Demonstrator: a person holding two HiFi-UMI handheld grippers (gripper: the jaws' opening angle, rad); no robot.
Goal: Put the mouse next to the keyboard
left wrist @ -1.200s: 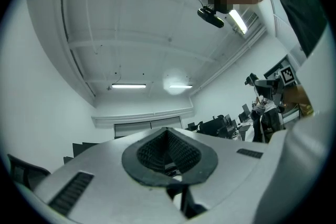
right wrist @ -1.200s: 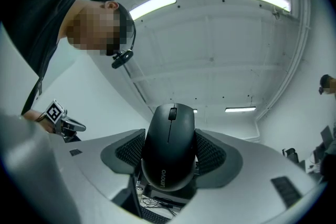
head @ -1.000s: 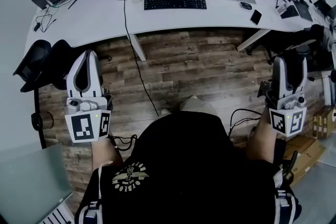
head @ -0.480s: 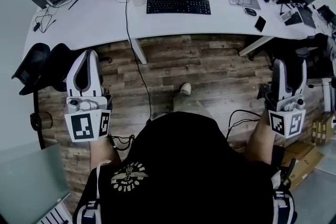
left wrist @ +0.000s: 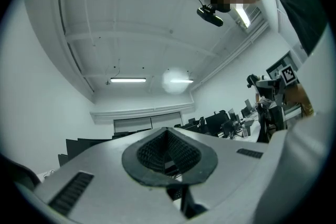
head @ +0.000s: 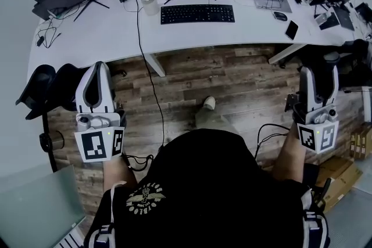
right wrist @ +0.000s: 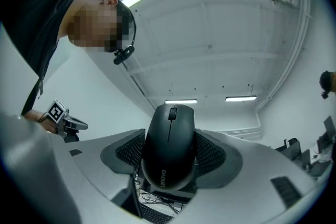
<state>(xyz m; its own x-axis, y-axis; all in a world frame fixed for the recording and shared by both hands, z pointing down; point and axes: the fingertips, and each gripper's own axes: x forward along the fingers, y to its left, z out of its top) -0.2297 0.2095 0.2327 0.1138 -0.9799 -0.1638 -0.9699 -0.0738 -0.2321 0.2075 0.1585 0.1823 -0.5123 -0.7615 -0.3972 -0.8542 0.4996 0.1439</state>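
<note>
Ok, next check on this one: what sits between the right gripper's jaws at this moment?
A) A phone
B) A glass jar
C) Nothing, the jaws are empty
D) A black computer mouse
D: the right gripper view shows a black mouse clamped between the two ribbed pads of the right gripper, its scroll wheel facing the camera.

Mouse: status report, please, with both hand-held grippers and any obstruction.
Left hand-held gripper shut, empty. Right hand-held gripper shut on mouse. Keyboard on desk ahead; path open.
</note>
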